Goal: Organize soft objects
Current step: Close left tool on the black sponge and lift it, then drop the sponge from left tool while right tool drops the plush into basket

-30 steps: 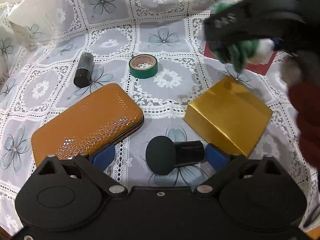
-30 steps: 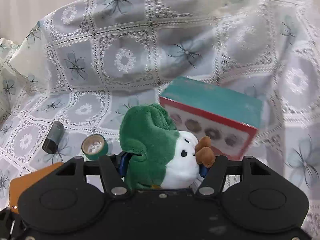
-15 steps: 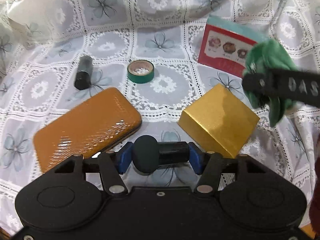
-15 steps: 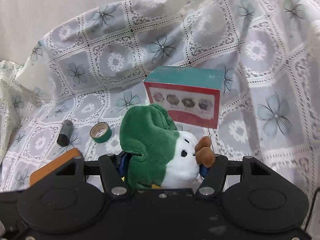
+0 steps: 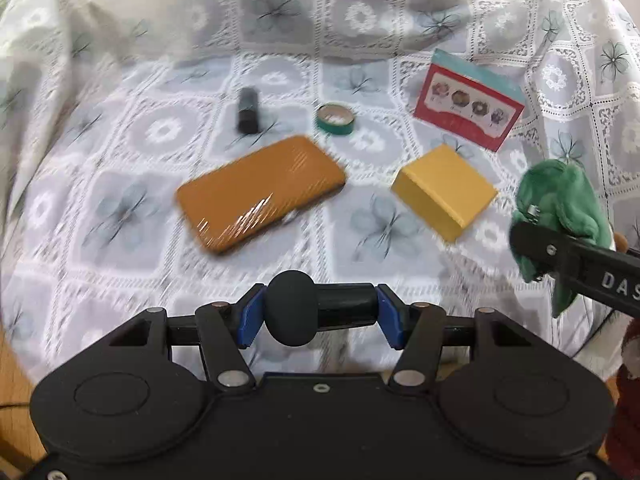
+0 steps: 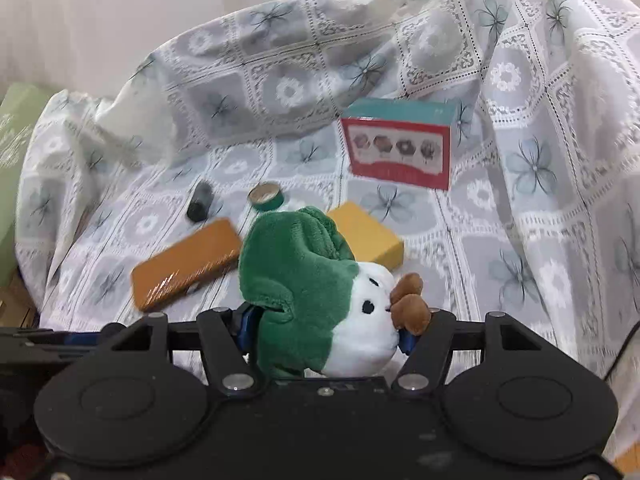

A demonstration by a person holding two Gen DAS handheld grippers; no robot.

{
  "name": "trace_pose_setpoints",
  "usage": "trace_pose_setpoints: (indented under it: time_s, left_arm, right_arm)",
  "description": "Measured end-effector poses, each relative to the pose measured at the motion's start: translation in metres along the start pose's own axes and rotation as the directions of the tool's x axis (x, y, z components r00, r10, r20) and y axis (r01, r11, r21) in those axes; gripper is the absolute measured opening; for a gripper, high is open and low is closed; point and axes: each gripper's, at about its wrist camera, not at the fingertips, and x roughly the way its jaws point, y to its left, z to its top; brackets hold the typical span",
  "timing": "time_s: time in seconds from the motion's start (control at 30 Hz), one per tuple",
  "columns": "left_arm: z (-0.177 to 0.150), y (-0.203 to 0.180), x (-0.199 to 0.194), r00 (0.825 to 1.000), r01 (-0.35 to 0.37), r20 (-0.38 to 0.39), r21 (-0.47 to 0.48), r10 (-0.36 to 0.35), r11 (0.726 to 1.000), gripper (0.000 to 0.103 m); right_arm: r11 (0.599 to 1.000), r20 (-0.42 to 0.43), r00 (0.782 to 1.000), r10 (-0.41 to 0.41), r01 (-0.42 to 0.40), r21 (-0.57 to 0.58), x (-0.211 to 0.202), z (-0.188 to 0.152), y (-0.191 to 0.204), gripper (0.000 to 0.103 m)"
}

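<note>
My left gripper (image 5: 319, 314) is shut on a black piece with a round foam head (image 5: 291, 307) and a short cylindrical body, held crosswise between the blue pads, lifted off the cloth. My right gripper (image 6: 325, 328) is shut on a green and white plush toy (image 6: 304, 276) with brown paws; the same plush toy (image 5: 560, 208) shows at the right edge of the left wrist view, clamped in the other gripper's black finger. Both held things hang above the near part of the covered table.
On the flowered lace cloth (image 5: 120, 216) lie an orange case (image 5: 260, 194), a yellow box (image 5: 444, 190), a green tape roll (image 5: 336, 119), a dark cylinder (image 5: 248, 110) and a red and teal picture box (image 5: 468, 110). The cloth rises in folds behind. A green box (image 6: 12, 168) stands at far left.
My left gripper closed on the black foam-headed piece and lifted it back from the cloth. My right gripper carried the plush toy back and to the right, away from the picture box.
</note>
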Motion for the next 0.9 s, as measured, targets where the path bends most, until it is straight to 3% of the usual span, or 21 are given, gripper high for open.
trace_pose_setpoints:
  time_s: [0.23, 0.57, 0.9]
  left_arm:
    - [-0.041, 0.023, -0.023, 0.997, 0.003, -0.075, -0.032, -0.005, 0.999, 0.055]
    - [-0.089, 0.024, -0.041, 0.983, 0.058, -0.173, -0.023, -0.061, 0.998, 0.055]
    - [-0.101, 0.018, -0.043, 0.971, 0.08, -0.225, -0.019, -0.082, 0.997, 0.055]
  right_arm:
    - [0.999, -0.048, 0.999, 0.002, -0.003, -0.033, -0.04, -0.043, 0.013, 0.062]
    - [0.997, -0.152, 0.988, -0.002, -0.009, -0.074, -0.081, -0.087, 0.023, 0.062]
    - [0.995, -0.243, 0.97, 0.025, -0.048, -0.089, -0.086, -0.102, 0.032, 0.063]
